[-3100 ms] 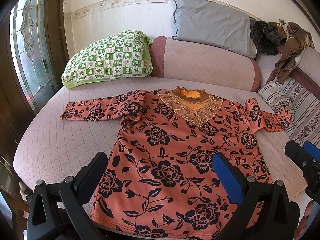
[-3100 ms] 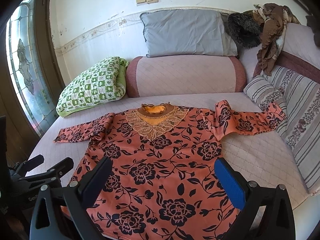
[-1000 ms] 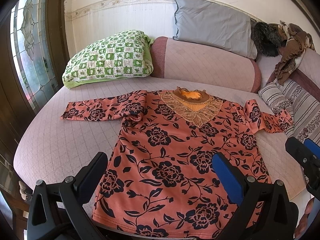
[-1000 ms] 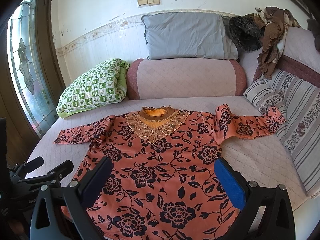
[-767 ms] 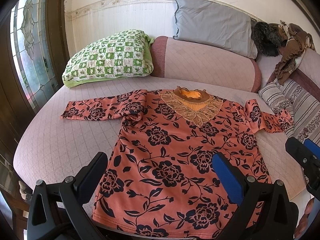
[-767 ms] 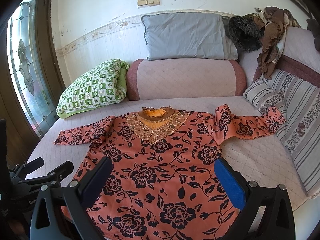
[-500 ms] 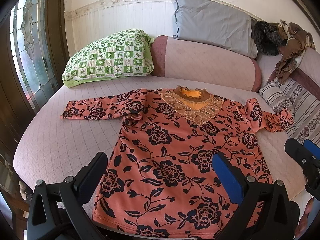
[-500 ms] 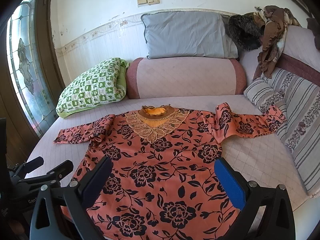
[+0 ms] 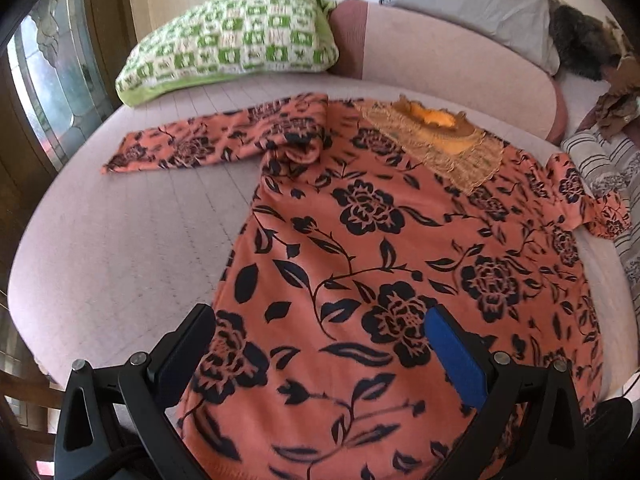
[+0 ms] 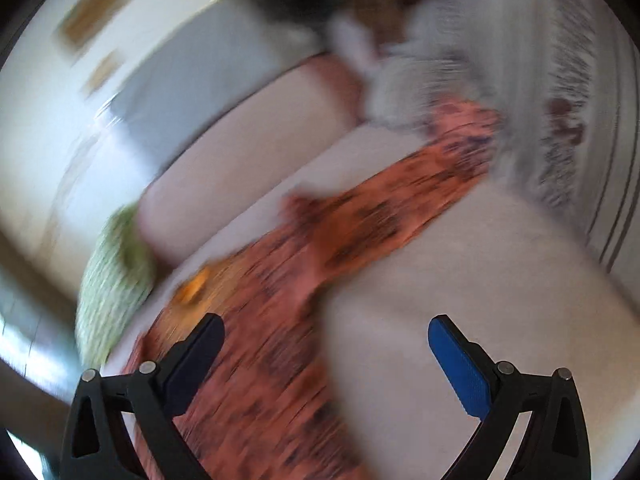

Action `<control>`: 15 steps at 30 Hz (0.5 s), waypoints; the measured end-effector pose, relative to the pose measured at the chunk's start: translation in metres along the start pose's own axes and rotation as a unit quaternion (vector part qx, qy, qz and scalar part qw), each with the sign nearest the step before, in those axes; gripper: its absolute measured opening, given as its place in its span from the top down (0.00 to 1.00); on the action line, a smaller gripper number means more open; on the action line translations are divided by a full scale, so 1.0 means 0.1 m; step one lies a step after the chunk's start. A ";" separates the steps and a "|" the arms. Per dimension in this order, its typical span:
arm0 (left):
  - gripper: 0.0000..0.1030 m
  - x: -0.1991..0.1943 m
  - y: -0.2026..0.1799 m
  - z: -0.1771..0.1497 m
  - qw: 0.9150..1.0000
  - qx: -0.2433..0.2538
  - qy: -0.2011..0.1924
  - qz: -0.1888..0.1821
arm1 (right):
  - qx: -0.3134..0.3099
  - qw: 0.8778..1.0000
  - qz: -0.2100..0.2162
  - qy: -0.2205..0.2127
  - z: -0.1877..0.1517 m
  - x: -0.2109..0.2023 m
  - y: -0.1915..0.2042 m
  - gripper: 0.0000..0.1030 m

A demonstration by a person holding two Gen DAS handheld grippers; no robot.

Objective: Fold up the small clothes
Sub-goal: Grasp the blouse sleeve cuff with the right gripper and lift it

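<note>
Through your left wrist camera, you are looking down on the blouse (image 9: 404, 264), an orange one with black flowers, lying flat and face up on the pink quilted bed (image 9: 120, 248). Its lace collar (image 9: 440, 148) is pointing toward the far bolster (image 9: 440, 56), one sleeve (image 9: 208, 140) is stretching out to the left across the quilt, and the other is bunching up against the striped cushion (image 9: 608, 168) at the right edge. Your left gripper (image 9: 320, 340) is hanging over the lower part of the blouse with its jaws spread wide and nothing between them; the black finger is sitting over the blouse's left edge and the blue pad (image 9: 456, 356) is over the flowered cloth. A green checked pillow (image 9: 232, 40) is lying at the far left of the bed and a grey pillow (image 9: 472, 4) is leaning behind the bolster. Through your right wrist camera everything is smearing badly and the view is tilting, so details are hard to read. You are seeing the blouse (image 10: 280, 320) running diagonally, with its sleeve (image 10: 408, 192) reaching up toward the striped cushion (image 10: 560, 92). Your right gripper (image 10: 324, 340) is also standing wide apart and holding nothing, its black finger over the cloth and its blue pad (image 10: 456, 364) over bare quilt (image 10: 460, 264) beside the blouse.
</note>
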State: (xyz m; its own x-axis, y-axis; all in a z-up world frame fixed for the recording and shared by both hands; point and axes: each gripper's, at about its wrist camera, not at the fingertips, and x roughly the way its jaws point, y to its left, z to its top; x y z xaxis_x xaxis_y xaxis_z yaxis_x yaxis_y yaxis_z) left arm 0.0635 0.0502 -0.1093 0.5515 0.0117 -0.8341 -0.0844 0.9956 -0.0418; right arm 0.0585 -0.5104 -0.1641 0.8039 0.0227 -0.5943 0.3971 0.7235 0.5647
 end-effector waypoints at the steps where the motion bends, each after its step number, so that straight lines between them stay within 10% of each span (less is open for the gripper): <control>1: 0.00 0.07 0.00 0.02 1.000 -0.001 0.003 -0.005 | 0.023 1.000 -0.003 -0.001 0.19 0.12 -0.16 0.04; 6: 0.00 0.28 -0.01 0.11 1.000 -0.006 0.009 -0.013 | 0.072 0.993 -0.080 -0.038 1.08 0.66 -0.67 0.16; 10: 0.00 0.41 -0.02 0.17 1.000 -0.005 0.009 -0.018 | -0.010 0.985 -0.161 -0.059 1.42 0.88 -0.56 0.16; 14: 0.00 0.56 -0.04 0.19 0.999 -0.008 0.021 -0.026 | -0.137 0.942 -0.305 -0.040 1.42 1.29 -0.35 0.29; 15: 0.00 0.60 -0.05 0.18 0.999 -0.007 0.025 -0.026 | -0.151 0.934 -0.322 -0.023 1.42 1.42 -0.35 0.48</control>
State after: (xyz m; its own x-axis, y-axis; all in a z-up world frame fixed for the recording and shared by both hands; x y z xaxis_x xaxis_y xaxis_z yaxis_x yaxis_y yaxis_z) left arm 0.1119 0.0472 -0.1488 0.5138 -0.0451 -0.8567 -0.0678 0.9934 -0.0930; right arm 0.2215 -0.6310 -0.1866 0.4614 -0.5089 -0.7267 0.6680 0.7383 -0.0929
